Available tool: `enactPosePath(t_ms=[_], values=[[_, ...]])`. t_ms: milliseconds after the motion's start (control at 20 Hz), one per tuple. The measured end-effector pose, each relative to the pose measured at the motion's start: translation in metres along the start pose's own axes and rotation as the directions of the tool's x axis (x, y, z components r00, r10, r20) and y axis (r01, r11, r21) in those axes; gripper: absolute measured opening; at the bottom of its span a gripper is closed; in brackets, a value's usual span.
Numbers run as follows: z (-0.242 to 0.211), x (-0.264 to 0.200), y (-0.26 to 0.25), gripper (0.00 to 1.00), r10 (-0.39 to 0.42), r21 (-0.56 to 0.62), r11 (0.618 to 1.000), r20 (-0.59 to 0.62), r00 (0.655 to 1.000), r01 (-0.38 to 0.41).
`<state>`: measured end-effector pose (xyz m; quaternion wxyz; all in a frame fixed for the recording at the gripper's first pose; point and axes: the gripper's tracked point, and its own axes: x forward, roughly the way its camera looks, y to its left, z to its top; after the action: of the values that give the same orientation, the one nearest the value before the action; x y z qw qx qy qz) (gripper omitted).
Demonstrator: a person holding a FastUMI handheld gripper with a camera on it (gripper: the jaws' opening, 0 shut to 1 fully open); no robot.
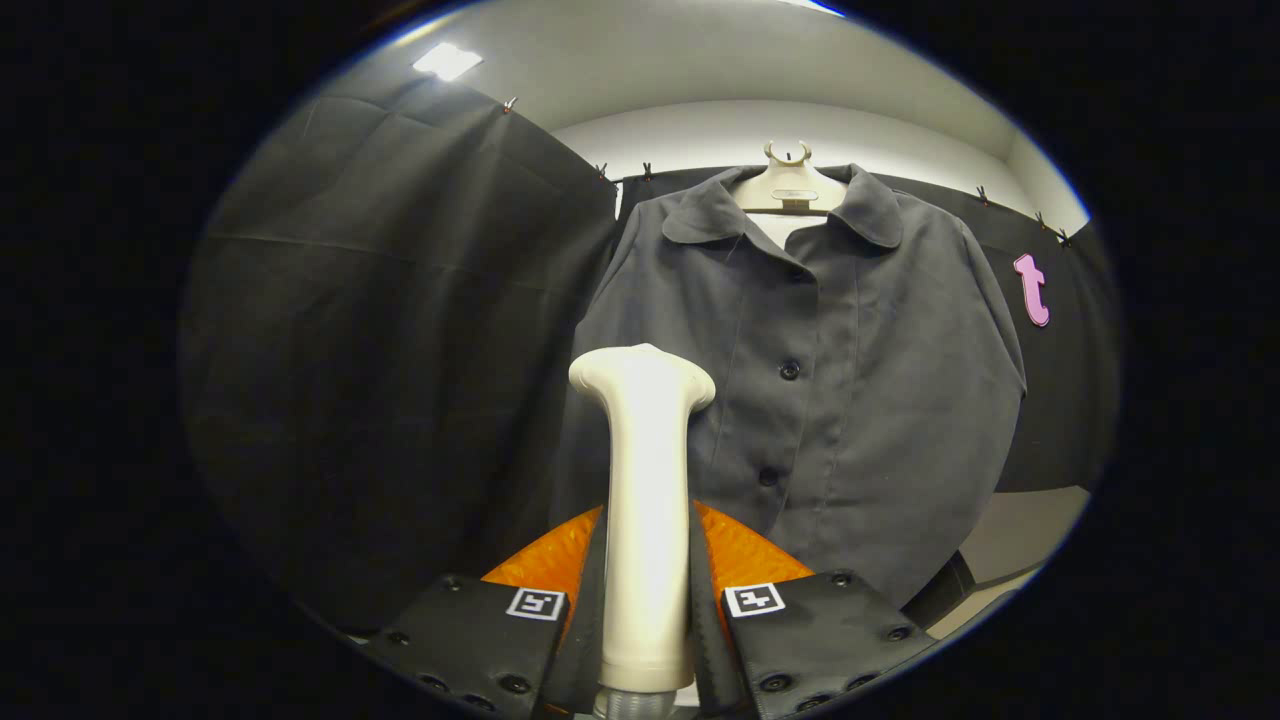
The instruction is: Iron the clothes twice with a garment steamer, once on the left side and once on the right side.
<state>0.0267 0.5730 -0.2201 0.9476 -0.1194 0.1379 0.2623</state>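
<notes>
A dark grey buttoned jacket (850, 400) hangs on a pale hanger (790, 185) ahead of me, its front facing me. A cream garment steamer (645, 500) stands upright between my fingers, and my gripper (645, 560) is shut on its handle. The steamer's wide head sits in front of the jacket's left side, around mid-height; whether it touches the cloth I cannot tell. The jacket's lower left part is hidden behind the steamer and the fingers.
Black cloth walls (400, 350) stand to the left of the jacket and behind it. A pale floor or ledge (1030, 530) shows below the jacket on the right. A ceiling light (447, 60) glows above the left wall.
</notes>
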Motion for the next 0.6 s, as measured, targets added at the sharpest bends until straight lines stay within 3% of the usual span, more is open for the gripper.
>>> enactPosePath(t_ms=[600], values=[[-0.095, -0.034, 0.012, 0.44, 0.037, 0.025, 0.999, -0.155, 0.987, -0.033]])
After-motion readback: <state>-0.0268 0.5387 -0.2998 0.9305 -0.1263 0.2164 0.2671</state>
